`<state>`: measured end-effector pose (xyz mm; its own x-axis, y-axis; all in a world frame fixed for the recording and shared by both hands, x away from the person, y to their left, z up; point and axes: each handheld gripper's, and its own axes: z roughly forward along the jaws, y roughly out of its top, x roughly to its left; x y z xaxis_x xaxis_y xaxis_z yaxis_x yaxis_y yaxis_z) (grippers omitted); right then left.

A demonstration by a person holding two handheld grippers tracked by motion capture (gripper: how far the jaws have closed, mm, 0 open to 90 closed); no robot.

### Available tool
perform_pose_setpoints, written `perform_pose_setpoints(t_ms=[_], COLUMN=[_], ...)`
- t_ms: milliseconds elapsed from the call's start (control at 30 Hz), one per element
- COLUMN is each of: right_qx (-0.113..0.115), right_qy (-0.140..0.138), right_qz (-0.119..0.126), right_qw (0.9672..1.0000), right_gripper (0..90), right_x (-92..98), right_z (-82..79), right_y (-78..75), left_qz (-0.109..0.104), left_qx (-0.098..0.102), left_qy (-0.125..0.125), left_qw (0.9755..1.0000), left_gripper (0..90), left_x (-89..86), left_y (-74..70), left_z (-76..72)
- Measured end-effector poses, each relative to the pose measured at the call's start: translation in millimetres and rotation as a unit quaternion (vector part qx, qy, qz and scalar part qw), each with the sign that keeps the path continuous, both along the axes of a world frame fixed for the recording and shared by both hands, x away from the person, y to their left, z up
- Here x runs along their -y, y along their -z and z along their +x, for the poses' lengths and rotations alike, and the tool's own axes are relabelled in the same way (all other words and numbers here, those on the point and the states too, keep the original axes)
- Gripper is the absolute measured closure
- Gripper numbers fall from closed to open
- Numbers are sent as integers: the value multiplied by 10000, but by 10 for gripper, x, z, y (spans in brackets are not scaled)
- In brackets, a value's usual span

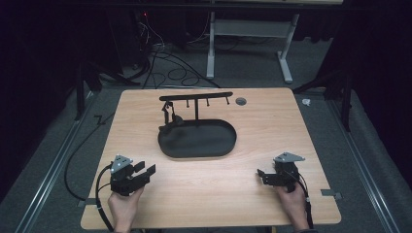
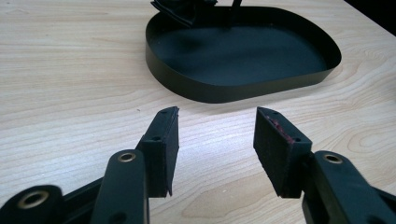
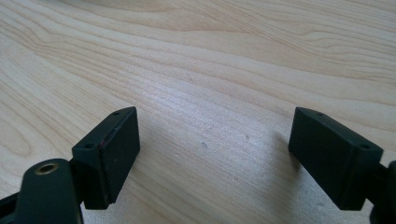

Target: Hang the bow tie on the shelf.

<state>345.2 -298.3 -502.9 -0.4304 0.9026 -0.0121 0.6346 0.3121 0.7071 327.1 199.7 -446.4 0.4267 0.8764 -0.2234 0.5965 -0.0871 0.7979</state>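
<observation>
I had the wooden counter (image 1: pixel 252 141) under the high camera, and I took the black oval tray (image 1: pixel 204 141) near its middle as my landmark. A black stand with a horizontal bar (image 1: pixel 196 96) rose from the far edge of the tray, with short pegs hanging under the bar and a small dark object (image 1: pixel 170 116) hanging at the tray's far-left end; I could not tell what it was. A small round grommet (image 1: pixel 240 101) sat in the counter beyond the tray, to its far right. My left hand-held gripper (image 1: pixel 145 170) was on the near side of the tray, to its left, its jaws apart and holding nothing. My right hand-held gripper (image 1: pixel 262 175) lay on the near side of the tray, to its right, well apart from it, jaws spread wide over bare wood.
</observation>
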Motion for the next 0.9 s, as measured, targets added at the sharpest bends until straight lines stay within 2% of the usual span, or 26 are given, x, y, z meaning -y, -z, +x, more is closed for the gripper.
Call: perform_pose_setpoints(t_ms=[567,900], right_qx=[4,4], right_qy=[-8,-10], right_qz=[-5,-6], right_qw=[10000,10000], right_gripper=[177,177], right_x=[1,1], right_z=[1,0], right_y=[0,0], left_qz=[108,298], left_qx=[-175,-220], left_qy=[54,82], left_qw=[9998,9993], left_gripper=[502,495], left_x=[106,188], left_y=[168,270], left_z=[49,78])
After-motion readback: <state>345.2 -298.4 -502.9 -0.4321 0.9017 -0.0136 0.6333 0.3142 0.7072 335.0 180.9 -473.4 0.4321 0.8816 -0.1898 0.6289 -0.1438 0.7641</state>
